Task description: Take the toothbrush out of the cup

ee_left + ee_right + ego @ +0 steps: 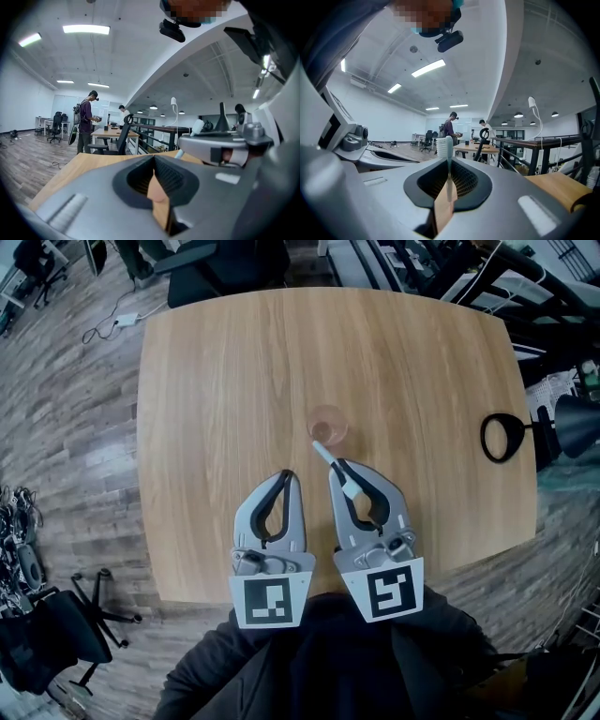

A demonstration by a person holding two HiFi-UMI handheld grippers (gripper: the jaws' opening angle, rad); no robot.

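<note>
A clear plastic cup (327,425) stands upright near the middle of the wooden table (225,381). My right gripper (336,466) hovers just on the near side of the cup and is shut on the toothbrush (339,474). The brush's white head points towards the cup, apart from it and outside it. In the right gripper view the toothbrush (448,154) stands between the shut jaws of the right gripper (449,182), bristle end out front. My left gripper (287,475) floats beside it, shut and empty. In the left gripper view its jaws (155,186) meet, and the toothbrush head (197,126) shows at right.
A black desk lamp (507,437) sits at the table's right edge. An office chair (58,626) stands on the floor at lower left, and other chairs stand beyond the far edge. People stand at distant desks (86,121).
</note>
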